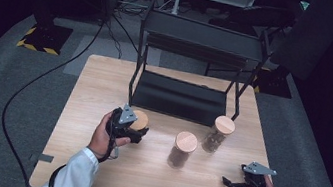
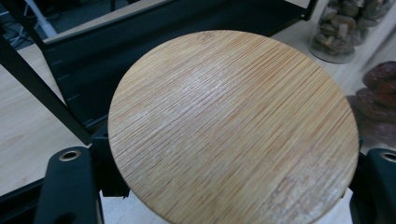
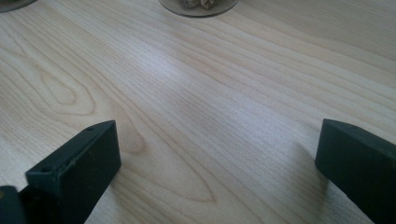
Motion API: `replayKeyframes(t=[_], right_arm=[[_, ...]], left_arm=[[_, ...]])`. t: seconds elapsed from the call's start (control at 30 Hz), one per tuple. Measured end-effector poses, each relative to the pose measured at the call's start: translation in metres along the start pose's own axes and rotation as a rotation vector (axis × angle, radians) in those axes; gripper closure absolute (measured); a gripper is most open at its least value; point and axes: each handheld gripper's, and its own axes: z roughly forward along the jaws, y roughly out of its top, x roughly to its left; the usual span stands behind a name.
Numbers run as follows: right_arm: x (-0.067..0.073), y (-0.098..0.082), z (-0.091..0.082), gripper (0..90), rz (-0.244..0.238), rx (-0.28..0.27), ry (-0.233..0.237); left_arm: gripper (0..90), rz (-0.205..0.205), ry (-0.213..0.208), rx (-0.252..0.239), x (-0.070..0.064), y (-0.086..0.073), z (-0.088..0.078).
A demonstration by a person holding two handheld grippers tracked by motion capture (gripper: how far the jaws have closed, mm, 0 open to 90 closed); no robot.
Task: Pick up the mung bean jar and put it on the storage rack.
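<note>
Jars: three counted from the high view, all with bamboo lids, plus one black shelf rack (image 1: 182, 96) at the table's (image 1: 104, 89) back. Left gripper (image 1: 134, 131) clamped on the left jar (image 1: 140, 119); up close, its wood-grain lid (image 2: 233, 126). Right gripper (image 3: 217, 163) wide open over bare wood near the right edge.

jar body (image 2: 233, 130) hidden beneath bamboo lid
</note>
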Motion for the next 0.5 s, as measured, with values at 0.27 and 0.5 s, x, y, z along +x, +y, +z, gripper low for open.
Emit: replayKeyframes(t=[0.27, 0.5], right_arm=[[0.0, 0.0, 0.0, 0.0, 0.0, 0.0, 0.0], [0.0, 0.0, 0.0, 0.0, 0.0, 0.0, 0.0]], left_arm=[[25.1, -0.029, 0.029, 0.01, -0.001, 0.009, 0.012], [25.1, -0.057, 0.056, 0.003, 0.001, 0.015, 0.02]])
